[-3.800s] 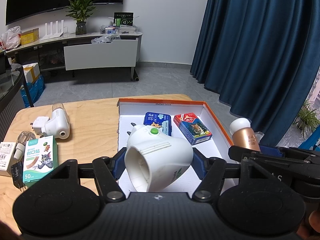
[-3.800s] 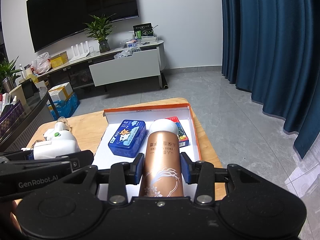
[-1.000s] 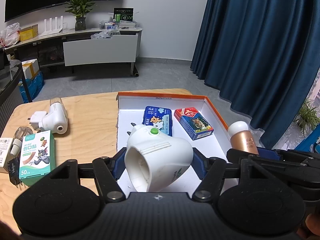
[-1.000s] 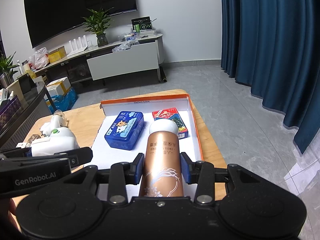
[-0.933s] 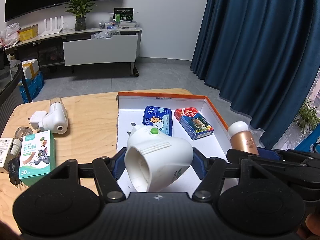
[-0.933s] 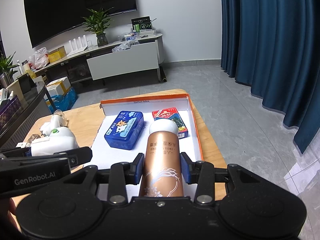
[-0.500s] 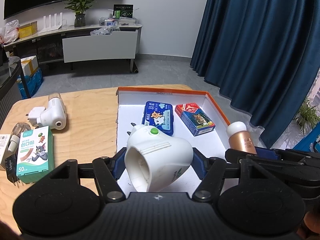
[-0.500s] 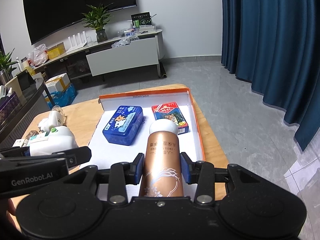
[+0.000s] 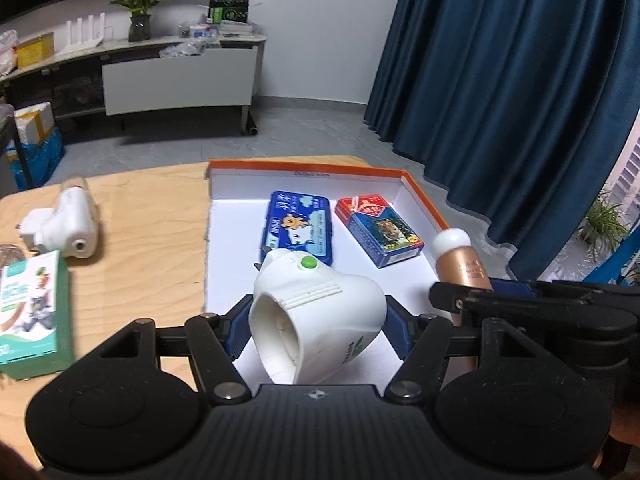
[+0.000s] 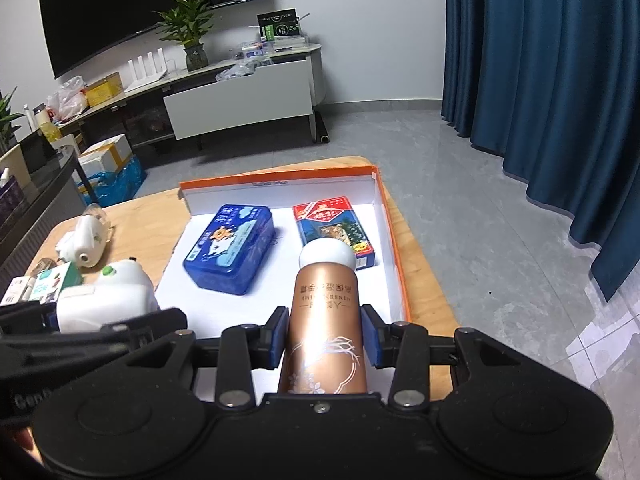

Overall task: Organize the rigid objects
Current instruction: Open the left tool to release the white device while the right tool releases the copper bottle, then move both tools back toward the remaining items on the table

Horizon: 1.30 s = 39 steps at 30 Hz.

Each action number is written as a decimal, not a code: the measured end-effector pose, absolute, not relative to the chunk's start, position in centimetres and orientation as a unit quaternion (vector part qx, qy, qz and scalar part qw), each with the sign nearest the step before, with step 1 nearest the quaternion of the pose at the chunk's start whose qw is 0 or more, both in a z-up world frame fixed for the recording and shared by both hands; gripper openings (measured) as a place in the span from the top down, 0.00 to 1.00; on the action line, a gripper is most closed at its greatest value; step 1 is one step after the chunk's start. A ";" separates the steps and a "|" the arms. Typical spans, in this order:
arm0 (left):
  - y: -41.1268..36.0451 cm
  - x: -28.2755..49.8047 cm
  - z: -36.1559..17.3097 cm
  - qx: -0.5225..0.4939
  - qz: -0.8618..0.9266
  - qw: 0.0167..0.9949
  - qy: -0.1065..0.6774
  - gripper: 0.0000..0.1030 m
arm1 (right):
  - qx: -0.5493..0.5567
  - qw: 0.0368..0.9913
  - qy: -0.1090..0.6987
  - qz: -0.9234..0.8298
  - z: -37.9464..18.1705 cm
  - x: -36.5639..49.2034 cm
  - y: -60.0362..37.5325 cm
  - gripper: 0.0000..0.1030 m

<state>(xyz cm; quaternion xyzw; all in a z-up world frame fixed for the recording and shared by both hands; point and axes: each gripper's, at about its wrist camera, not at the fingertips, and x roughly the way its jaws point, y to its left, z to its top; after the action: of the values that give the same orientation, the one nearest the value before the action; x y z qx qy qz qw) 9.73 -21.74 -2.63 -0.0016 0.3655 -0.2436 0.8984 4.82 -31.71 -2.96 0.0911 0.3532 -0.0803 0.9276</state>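
Where the orange-rimmed white tray [image 9: 424, 196] lies on the wooden table [image 9: 160, 216], its near floor is left bare in front of the blue tin [image 9: 300, 226] and the red-and-blue card box [image 9: 378, 230]. A white plug-in device [image 9: 316, 314] is clamped in the left gripper [image 9: 316, 330] above that floor; a copper bottle [image 10: 326, 330] is gripped by the right gripper [image 10: 325, 338]. Only in the left view is "50" on the green box [image 9: 32, 312] readable. "Gen" is seen only in the right view.

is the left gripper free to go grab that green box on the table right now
Probably not yet. The left gripper is shut on the white plug-in device, so its jaws are full. The green box lies uncovered on the table to its left, so the path looks free once the device is set down.
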 end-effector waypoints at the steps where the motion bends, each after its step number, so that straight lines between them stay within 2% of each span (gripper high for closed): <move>1: -21.9 9.9 -2.8 -0.002 -0.244 0.898 0.366 0.35 | 0.092 0.927 0.354 -0.081 -3.0 5.1 -31.9 0.53; 8: -22.4 11.6 -3.5 -0.036 -0.269 0.884 0.380 0.34 | 0.093 0.931 0.338 -0.104 -2.3 6.1 -32.9 0.52; 11: -22.3 11.6 -3.4 -0.047 -0.279 0.882 0.377 0.26 | 0.106 0.932 0.329 -0.109 -1.8 5.4 -33.4 0.50; 13: -21.9 11.4 -3.3 -0.054 -0.281 0.882 0.374 0.14 | 0.105 0.935 0.320 -0.114 -1.5 4.6 -33.4 0.45; 15: -21.4 11.0 -2.8 -0.058 -0.281 0.884 0.369 0.14 | 0.103 0.937 0.313 -0.116 -1.0 4.1 -33.3 0.40; 18: -20.5 10.5 -1.9 -0.059 -0.271 0.890 0.362 0.14 | 0.104 0.941 0.301 -0.112 0.0 3.3 -32.7 0.39; 21: -19.4 9.8 -0.7 -0.059 -0.252 0.897 0.359 0.13 | 0.093 0.947 0.289 -0.108 0.9 2.6 -31.7 0.32; 26: -17.4 7.8 1.0 -0.014 -0.215 0.913 0.347 0.08 | 0.085 0.952 0.284 -0.079 1.8 1.5 -29.2 0.30; 30: -14.4 6.5 1.4 -0.016 -0.186 0.920 0.345 0.06 | 0.087 0.950 0.293 -0.055 1.8 1.1 -27.0 0.28; 32: -13.0 6.2 1.5 -0.020 -0.172 0.921 0.350 0.06 | 0.085 0.950 0.299 -0.040 1.9 1.0 -25.7 0.21; 39: -8.9 5.3 2.1 -0.026 -0.134 0.928 0.346 0.06 | 0.081 0.949 0.306 0.017 2.1 1.2 -20.5 0.21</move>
<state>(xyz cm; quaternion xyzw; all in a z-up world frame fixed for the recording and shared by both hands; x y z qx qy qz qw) 5.30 -8.85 2.13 -0.0258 0.3461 -0.1336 0.9283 1.18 -20.53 2.07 0.0806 0.3056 0.0169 0.9486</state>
